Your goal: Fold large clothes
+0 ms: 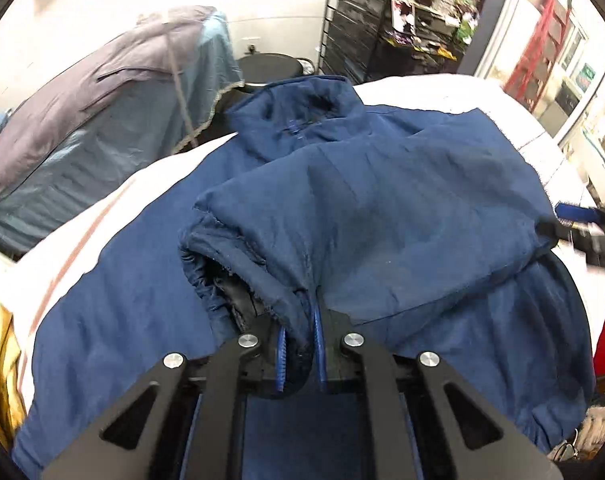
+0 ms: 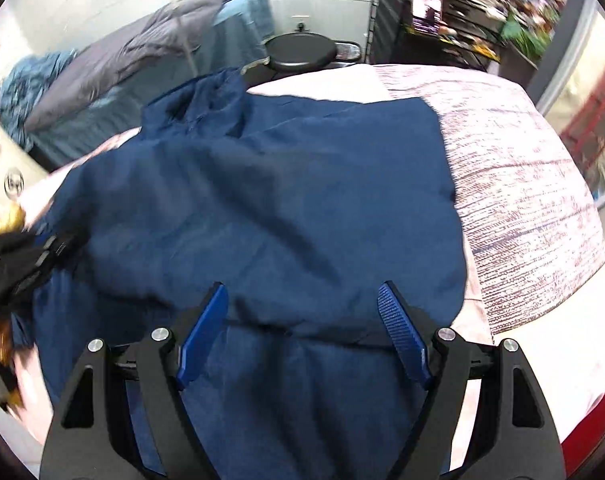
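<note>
A dark blue jacket [image 1: 382, 200] lies spread across a bed with a pale cover [image 2: 534, 208], its collar [image 1: 302, 108] toward twelve o'clock and one sleeve folded over the body. In the left wrist view, the left tool [image 1: 300, 354] points steeply down at six o'clock and is clamped tight on a bunched fold of the jacket near the sleeve cuff [image 1: 222, 280], the cloth pinched between its blue pads [image 1: 281, 356]. The right tool [image 2: 302, 332] hovers above the jacket's lower part, its jaws spread wide with nothing between them but the cloth lying below; its ribbed blue pads [image 2: 402, 340] stand well apart. In the left wrist view, part of the right tool shows blurred at three o'clock, at the jacket's edge. In the right wrist view, the left tool shows dark and blurred at nine o'clock. Beyond the bed, at eleven o'clock, grey and teal bedding [image 1: 102, 120] is heaped, with a round black stool [image 2: 302, 50] at twelve o'clock and a black rack [image 1: 354, 24] toward one o'clock.
</note>
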